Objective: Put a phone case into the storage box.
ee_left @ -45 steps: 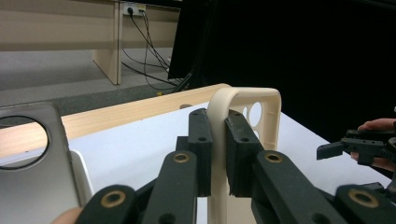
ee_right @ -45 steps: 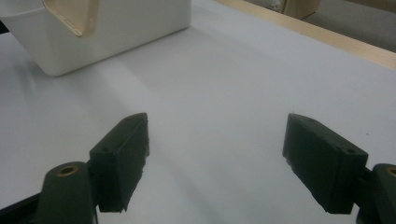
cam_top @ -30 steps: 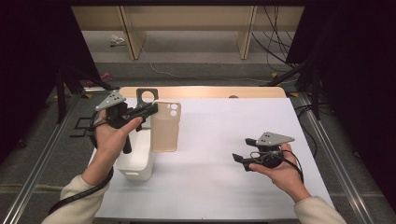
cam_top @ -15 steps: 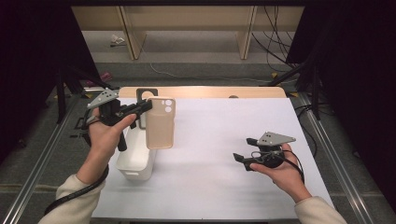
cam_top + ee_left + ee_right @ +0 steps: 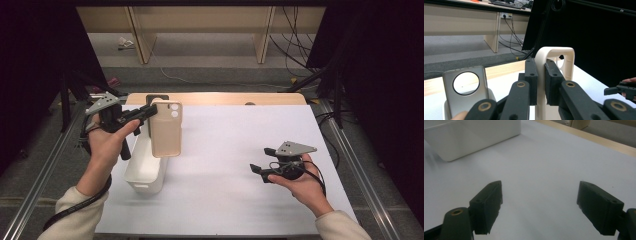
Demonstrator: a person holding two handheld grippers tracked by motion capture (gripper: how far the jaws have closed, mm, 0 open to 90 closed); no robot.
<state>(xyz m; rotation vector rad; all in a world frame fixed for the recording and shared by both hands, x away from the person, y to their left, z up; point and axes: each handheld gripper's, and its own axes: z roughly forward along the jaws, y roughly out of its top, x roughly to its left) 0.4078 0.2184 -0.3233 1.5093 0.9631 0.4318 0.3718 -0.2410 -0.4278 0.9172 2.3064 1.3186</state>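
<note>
The left gripper (image 5: pixel 145 114) is clamped on the top edge of a beige phone case (image 5: pixel 166 129), which hangs upright from its jaws, lifted clear of the table. In the left gripper view the case's (image 5: pixel 554 53) rim with its camera cut-out is pinched between the two black pads. Directly below that gripper sits a white bin (image 5: pixel 145 170), and just beyond it a grey phone case (image 5: pixel 465 87) with a round hole stands up in the bin.

Well off to the other side, the right gripper (image 5: pixel 259 169) hovers low over the white tabletop (image 5: pixel 235 150), its jaws spread wide with nothing between them; ahead of it the white sheet runs bare to the bin.

Past the table's wooden far edge (image 5: pixel 225 98) lies grey floor with cables (image 5: pixel 295 45) and light wooden furniture legs (image 5: pixel 140 35). Black curtains (image 5: pixel 380 75) close in both sides, and metal rails (image 5: pixel 355 150) flank the table.
</note>
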